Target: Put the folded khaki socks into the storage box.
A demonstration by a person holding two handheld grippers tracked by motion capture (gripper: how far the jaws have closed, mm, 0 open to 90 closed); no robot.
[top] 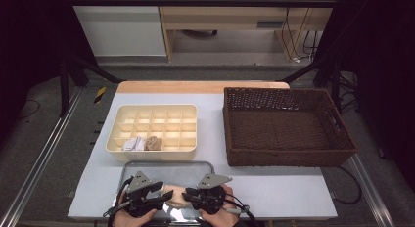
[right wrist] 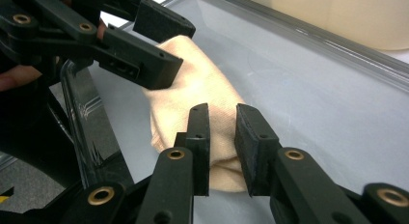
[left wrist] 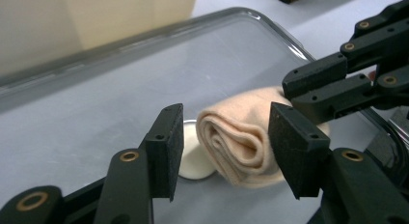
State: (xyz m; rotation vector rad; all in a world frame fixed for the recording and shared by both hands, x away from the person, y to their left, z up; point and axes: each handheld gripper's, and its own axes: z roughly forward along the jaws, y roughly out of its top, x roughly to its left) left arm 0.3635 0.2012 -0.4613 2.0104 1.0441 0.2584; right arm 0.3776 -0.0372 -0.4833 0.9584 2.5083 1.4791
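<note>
The rolled peach-coloured cloth sock (left wrist: 241, 144) lies on the clear plastic tray (top: 132, 169). Right tongs (right wrist: 223, 151) pinch one end; left tongs (left wrist: 225, 151) gape around the roll, untouching. Close squarely on the fold so it stays rolled

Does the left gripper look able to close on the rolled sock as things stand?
Probably yes: the left gripper stands open around the sock's rolled end, nothing between pads and cloth.
</note>
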